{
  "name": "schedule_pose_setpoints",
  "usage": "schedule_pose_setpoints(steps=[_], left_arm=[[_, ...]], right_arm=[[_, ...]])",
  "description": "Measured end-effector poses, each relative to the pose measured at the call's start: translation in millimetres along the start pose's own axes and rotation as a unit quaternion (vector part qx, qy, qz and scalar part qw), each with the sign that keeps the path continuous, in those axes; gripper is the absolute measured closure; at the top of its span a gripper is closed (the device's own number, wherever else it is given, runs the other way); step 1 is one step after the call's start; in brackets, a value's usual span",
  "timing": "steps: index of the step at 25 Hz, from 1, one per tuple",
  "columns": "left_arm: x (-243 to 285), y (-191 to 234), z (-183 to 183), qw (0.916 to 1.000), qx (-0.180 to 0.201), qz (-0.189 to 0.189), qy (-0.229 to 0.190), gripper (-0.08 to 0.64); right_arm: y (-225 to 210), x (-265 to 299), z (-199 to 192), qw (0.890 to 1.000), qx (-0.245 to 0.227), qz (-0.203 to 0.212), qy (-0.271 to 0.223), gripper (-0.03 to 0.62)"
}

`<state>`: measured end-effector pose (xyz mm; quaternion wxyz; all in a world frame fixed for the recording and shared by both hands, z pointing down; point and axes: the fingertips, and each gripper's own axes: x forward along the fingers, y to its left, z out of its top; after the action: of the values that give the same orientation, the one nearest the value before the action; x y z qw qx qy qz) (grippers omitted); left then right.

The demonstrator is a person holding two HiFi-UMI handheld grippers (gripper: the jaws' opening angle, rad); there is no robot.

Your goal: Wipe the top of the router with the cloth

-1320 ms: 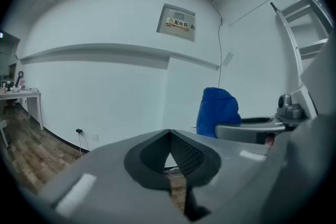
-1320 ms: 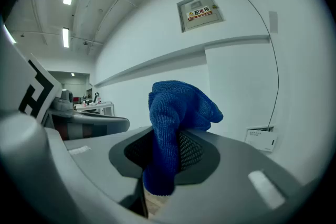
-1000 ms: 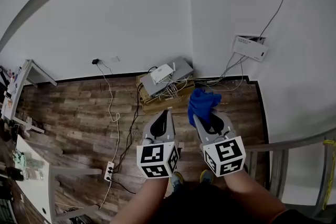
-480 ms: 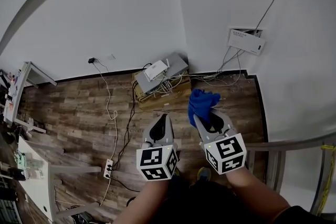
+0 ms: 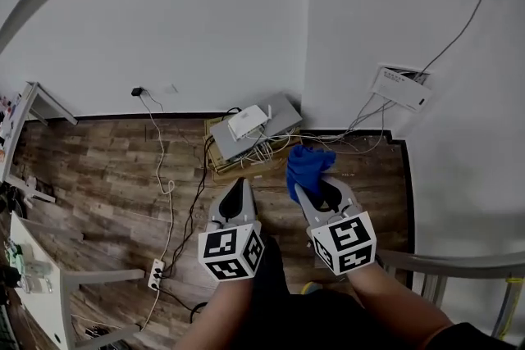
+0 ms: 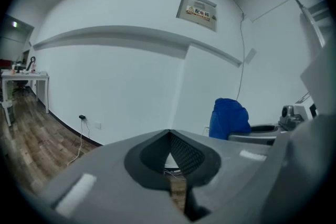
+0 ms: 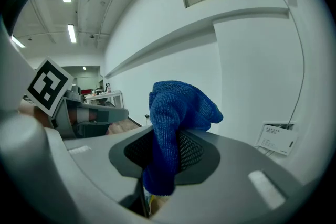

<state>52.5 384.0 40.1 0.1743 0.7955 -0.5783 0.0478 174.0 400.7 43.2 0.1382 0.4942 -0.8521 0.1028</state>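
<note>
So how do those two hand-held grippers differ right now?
The left hand-held gripper holds nothing; the right hand-held gripper grips a blue cloth. The left's jaws meet at their tips; the right's press on fabric between them. Both are grey and the same shape.

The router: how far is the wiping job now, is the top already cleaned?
Done: the blue cloth is clamped in the jaws of the right gripper. In hand: it is held in the air, apart from the router on the grey box by the wall; the left gripper is shut, empty. Left: apparently all the wiping of the router's top.
</note>
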Motion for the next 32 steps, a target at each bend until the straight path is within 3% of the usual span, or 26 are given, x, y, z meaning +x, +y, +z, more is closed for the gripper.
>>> schedule_pose_setpoints(steps=[10,15,24,32], left_arm=[[188,146,47,0.9963,-0.013,-0.06,0.06,0.56],[222,198,42,0.9952,-0.041,-0.047,0.076,0.56],[255,249,14,0.9922,-0.073,-0.011,0.101,0.56],[324,288,-43,0.9867,-0.088,0.039,0.131,0.56]], right_arm=[[-8,230,40,0.997,0.007,-0.022,0.067,0.474],[8,302,38,0.995,-0.004,-0.009,0.096,0.474],[6,388,14,0.992,-0.026,0.005,0.126,0.474],[-13,479,-64,0.982,-0.04,0.064,0.175,0.474]])
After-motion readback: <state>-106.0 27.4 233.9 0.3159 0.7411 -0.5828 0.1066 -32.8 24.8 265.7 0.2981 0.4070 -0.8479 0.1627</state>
